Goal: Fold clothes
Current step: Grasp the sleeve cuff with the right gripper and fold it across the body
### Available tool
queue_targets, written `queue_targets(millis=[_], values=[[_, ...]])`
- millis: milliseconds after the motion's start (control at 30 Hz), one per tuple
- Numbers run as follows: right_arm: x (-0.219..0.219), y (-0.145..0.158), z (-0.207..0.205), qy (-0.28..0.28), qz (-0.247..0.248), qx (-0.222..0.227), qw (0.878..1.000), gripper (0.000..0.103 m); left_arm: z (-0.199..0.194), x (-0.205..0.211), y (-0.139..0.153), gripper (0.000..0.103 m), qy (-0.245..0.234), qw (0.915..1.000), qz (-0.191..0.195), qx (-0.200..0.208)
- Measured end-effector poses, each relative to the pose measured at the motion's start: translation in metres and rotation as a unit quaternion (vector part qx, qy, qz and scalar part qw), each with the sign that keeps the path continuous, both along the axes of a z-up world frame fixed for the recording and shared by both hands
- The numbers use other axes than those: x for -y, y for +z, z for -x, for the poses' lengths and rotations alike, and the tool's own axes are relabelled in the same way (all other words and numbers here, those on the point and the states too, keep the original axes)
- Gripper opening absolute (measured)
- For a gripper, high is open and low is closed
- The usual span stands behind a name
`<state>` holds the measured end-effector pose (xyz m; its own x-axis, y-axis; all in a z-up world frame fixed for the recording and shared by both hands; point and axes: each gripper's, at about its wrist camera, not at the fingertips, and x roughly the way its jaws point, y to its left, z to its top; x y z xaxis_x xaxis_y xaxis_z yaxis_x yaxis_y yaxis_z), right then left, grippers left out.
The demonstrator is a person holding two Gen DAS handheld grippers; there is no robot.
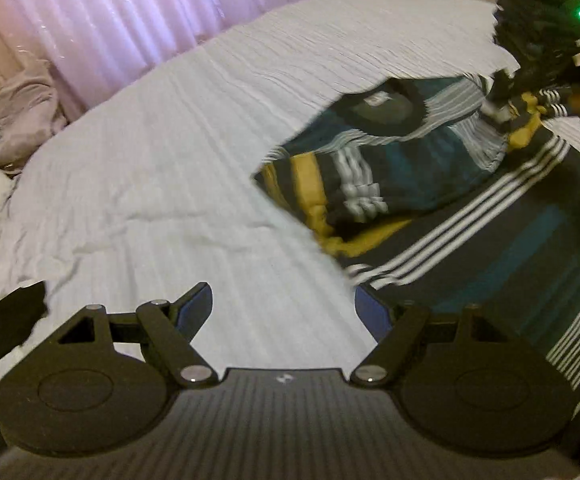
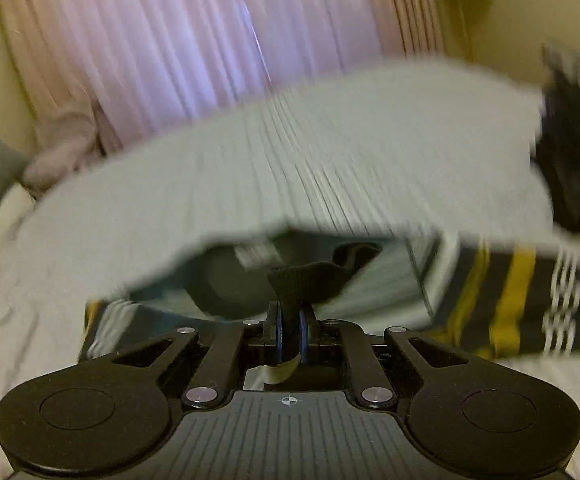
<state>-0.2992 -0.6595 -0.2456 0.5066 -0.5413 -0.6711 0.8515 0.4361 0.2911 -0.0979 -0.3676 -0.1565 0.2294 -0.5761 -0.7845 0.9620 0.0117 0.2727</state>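
Gripping a fold of black ribbed collar fabric, the right gripper (image 2: 290,330) has its jaws pressed together on the neckline of the dark teal, black and mustard striped knit shirt (image 2: 502,300). The pinched cloth stands up just ahead of the jaws, and a pale tab of material shows beneath them. The left gripper (image 1: 283,304) holds nothing; its jaws stand wide apart above the white ribbed bedspread (image 1: 161,168), with its right finger close to the striped edge of the garment.

The shirt lies on the bed, collar and label uppermost, one sleeve doubled onto the body and the white-striped body panel spread toward the near right of the left wrist view. Both views are blurred, the right one heavily. Pale pink curtains (image 1: 101,28) hang behind the bed, and a crumpled lilac cloth (image 1: 25,116) sits at its far left edge.

Judgement: an early fold is in hand, the collar end being lifted or dragged. The next move likely calls for the left gripper to close on a matching shoulder or hem edge so the two can carry the cloth over evenly.
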Motion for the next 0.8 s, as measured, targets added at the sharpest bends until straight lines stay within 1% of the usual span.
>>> queue_targets(millis=[67, 100, 200, 267, 367, 400, 433, 500, 533, 567, 633, 700, 733, 767, 800], values=[[0.016, -0.018, 0.017, 0.007, -0.026, 0.008, 1.000, 0.008, 0.025, 0.014, -0.002, 0.076, -0.008, 0.9998, -0.013, 0.009], [0.024, -0.022, 0.025, 0.008, -0.035, 0.015, 0.999, 0.008, 0.034, 0.020, -0.002, 0.076, -0.012, 0.9997, -0.019, 0.011], [0.031, -0.009, 0.042, 0.015, -0.038, 0.051, 0.998, 0.008, 0.057, 0.040, -0.002, 0.076, -0.034, 0.9990, -0.025, 0.017], [0.020, 0.008, 0.047, 0.024, -0.023, 0.073, 0.997, 0.008, 0.065, 0.054, -0.005, 0.076, -0.050, 0.9980, -0.032, 0.023], [0.021, 0.013, 0.064, 0.023, -0.007, 0.084, 0.996, 0.008, 0.070, 0.074, -0.016, 0.076, -0.076, 0.9956, -0.044, 0.033], [0.023, 0.007, 0.070, 0.012, -0.017, 0.078, 0.997, 0.008, 0.071, 0.080, -0.020, 0.076, -0.085, 0.9945, -0.048, 0.036], [0.027, -0.006, 0.074, -0.008, -0.043, 0.062, 0.997, 0.009, 0.072, 0.086, -0.023, 0.076, -0.093, 0.9935, -0.053, 0.039], [0.035, -0.033, 0.084, -0.048, -0.093, 0.029, 0.994, 0.032, 0.072, 0.093, -0.029, 0.076, -0.105, 0.9915, -0.062, 0.046], [0.035, -0.041, 0.091, -0.072, -0.108, 0.019, 0.991, 0.058, 0.069, 0.095, -0.033, 0.076, -0.107, 0.9910, -0.065, 0.048], [0.032, -0.042, 0.099, -0.093, -0.110, 0.021, 0.989, 0.071, 0.066, 0.097, -0.037, 0.076, -0.109, 0.9905, -0.068, 0.051], [0.024, -0.038, 0.114, -0.121, -0.111, 0.032, 0.986, 0.071, 0.060, 0.100, -0.045, 0.076, -0.111, 0.9894, -0.075, 0.056], [0.011, -0.029, 0.118, -0.123, -0.117, 0.035, 0.985, 0.071, 0.048, 0.101, -0.055, 0.074, -0.109, 0.9884, -0.084, 0.064], [0.006, -0.026, 0.115, -0.113, -0.121, 0.037, 0.986, 0.071, 0.042, 0.103, -0.061, 0.072, -0.110, 0.9875, -0.089, 0.069], [-0.001, -0.021, 0.108, -0.092, -0.122, 0.034, 0.988, 0.071, 0.036, 0.105, -0.068, 0.067, -0.109, 0.9868, -0.094, 0.074], [-0.009, -0.015, 0.098, -0.064, -0.121, 0.029, 0.990, 0.071, 0.029, 0.107, -0.074, 0.064, -0.106, 0.9866, -0.097, 0.078]])
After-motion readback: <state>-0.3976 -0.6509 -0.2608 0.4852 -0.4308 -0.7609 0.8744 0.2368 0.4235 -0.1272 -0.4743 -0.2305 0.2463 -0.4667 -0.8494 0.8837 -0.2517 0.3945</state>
